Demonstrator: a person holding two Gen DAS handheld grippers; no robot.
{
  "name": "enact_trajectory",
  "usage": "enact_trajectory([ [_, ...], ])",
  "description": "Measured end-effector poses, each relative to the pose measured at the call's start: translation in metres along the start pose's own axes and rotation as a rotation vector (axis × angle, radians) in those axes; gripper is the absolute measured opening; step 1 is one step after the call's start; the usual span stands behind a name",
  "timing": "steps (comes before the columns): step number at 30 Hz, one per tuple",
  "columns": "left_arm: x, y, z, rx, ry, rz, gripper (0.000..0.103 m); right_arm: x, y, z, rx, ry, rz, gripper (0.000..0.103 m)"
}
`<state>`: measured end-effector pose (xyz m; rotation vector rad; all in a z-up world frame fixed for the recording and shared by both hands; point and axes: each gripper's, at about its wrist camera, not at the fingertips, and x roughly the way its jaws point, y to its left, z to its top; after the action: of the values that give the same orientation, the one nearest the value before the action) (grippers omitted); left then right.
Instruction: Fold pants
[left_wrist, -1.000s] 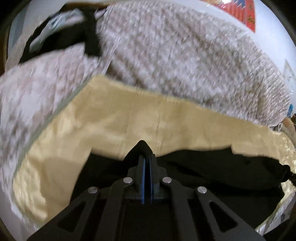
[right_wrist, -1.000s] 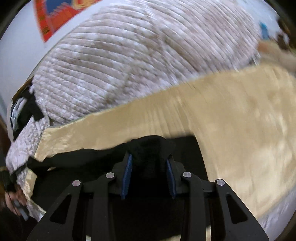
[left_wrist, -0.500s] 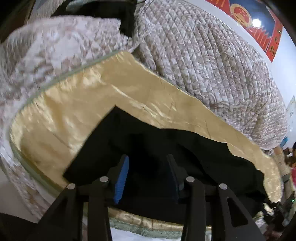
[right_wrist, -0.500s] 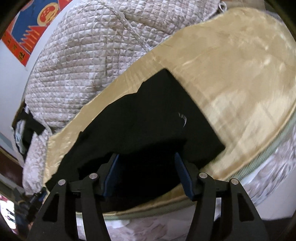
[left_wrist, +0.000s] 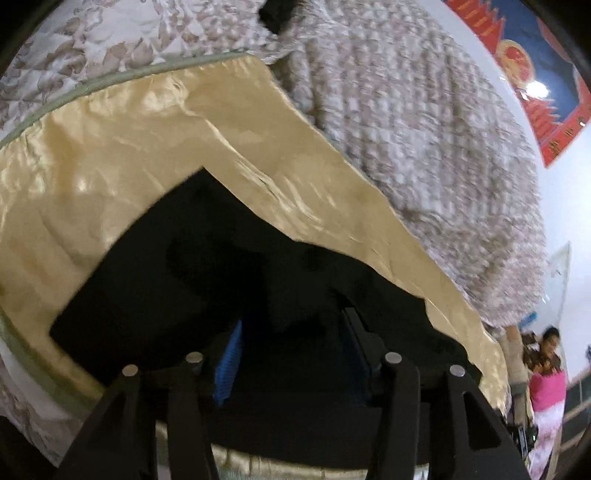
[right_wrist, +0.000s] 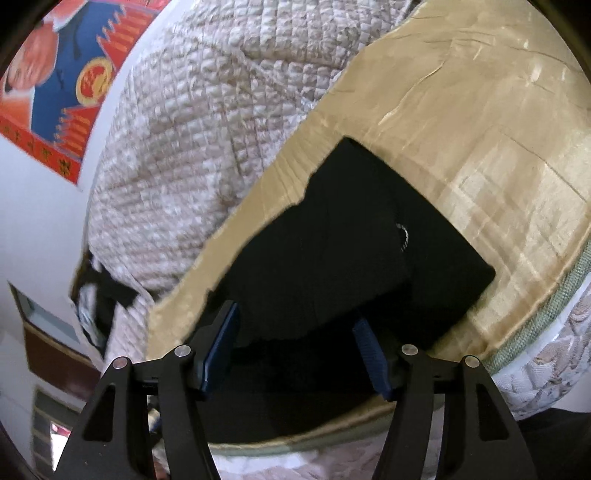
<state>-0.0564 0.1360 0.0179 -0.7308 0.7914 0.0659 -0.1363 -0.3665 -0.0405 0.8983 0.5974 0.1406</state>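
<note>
Black pants (left_wrist: 177, 266) lie flat, folded over, on a gold satin sheet (left_wrist: 110, 166) near the bed's front edge. My left gripper (left_wrist: 291, 332) hovers over their near edge. Its jaws are opening, with dark cloth lying beneath the gap and neither blue pad pressing on it. In the right wrist view the pants (right_wrist: 351, 240) show a squared corner at the right and a small pale mark. My right gripper (right_wrist: 295, 332) is over their near edge, its jaws also opening, the pads apart from the cloth.
A bulky quilted beige cover (left_wrist: 406, 129) is heaped behind the sheet (right_wrist: 480, 129). The bed's green piped edge (right_wrist: 535, 314) runs along the front. A red and blue poster (right_wrist: 55, 85) hangs on the white wall. A person in pink (left_wrist: 546, 376) stands at the far right.
Both grippers were shut on black cloth and have let it go, their jaws spreading. The pants now lie flat on the gold sheet. Both views have rolled and dropped toward the bed.
</note>
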Motion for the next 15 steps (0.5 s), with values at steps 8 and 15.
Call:
enact_trajectory([
  [8,0.012,-0.010,0.024,0.051,-0.016,0.058,0.010,0.027,-0.009,0.019,0.037,0.029,-0.150,0.011],
  [15,-0.032,-0.010,0.038,0.100,-0.177,0.140,0.016,0.003,0.007,0.025,-0.027,-0.027,-0.080,0.009],
])
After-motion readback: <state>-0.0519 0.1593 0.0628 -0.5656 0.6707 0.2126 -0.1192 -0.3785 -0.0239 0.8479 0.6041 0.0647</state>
